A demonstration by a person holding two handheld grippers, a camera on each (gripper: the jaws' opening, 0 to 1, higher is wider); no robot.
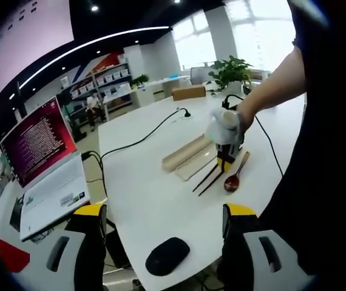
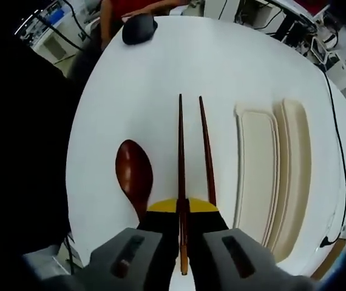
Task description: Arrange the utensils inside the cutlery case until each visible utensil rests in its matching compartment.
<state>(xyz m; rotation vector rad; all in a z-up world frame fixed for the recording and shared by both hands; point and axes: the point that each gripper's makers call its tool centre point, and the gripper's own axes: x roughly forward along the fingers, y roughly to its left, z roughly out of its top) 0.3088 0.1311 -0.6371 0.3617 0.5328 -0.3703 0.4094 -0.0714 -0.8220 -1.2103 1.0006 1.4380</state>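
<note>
- Chopsticks (image 2: 181,157) lay mid-worktop (image 2: 161,66), one clamped in the right gripper (image 2: 183,209), between spoon (image 2: 133,173) and cutlery case (image 2: 273,182).
- Left gripper (image 1: 164,221) hung wide apart above the worktop's edge, near a mouse (image 1: 167,255).

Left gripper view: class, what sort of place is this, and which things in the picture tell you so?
Probably an open-plan office or lab: an open laptop and computer mouse on a long white table, with storage shelves behind.

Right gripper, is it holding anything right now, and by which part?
The right gripper is shut on one chopstick, near its thick end. The second chopstick lies beside it on the table.
</note>
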